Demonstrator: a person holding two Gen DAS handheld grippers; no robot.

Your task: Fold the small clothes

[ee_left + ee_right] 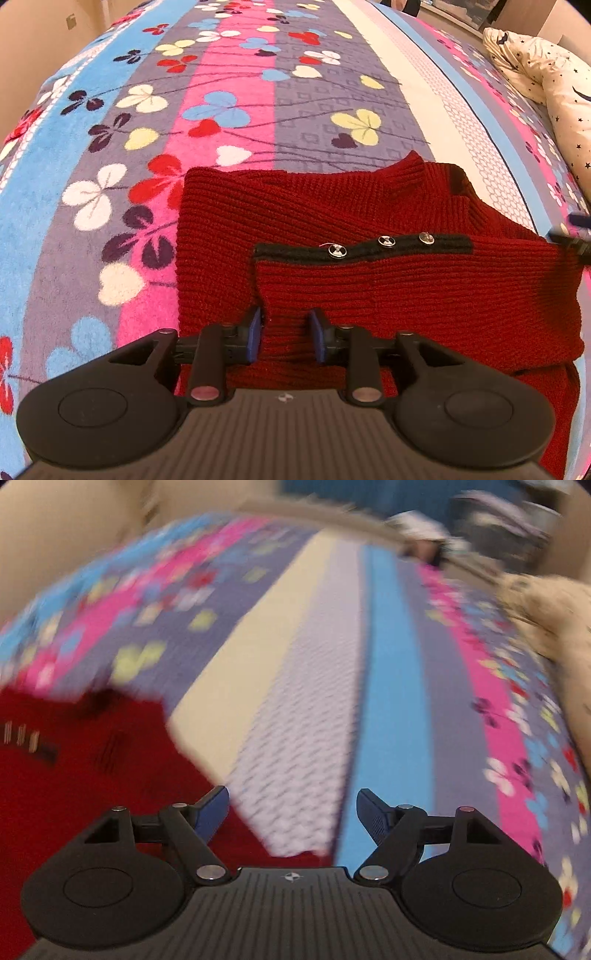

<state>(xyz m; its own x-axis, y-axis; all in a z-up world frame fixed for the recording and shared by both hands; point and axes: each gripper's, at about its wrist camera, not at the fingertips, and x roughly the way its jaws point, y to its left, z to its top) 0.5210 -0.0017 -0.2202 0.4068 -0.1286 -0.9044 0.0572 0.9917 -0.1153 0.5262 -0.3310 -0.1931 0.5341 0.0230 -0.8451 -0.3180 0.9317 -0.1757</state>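
Fleecy floral blanket (229, 110); ribbed red knit sweater (369, 229) folded.

Even, warm indoor light with no glare and only faint shadows. The left wrist view is sharp; the bedspread (229, 110) bulges with fisheye curvature, strongest from 9 to 3 o'clock along the rim. The right wrist view is motion-blurred throughout, its floral pattern smeared; dark vignetting fills the corners.
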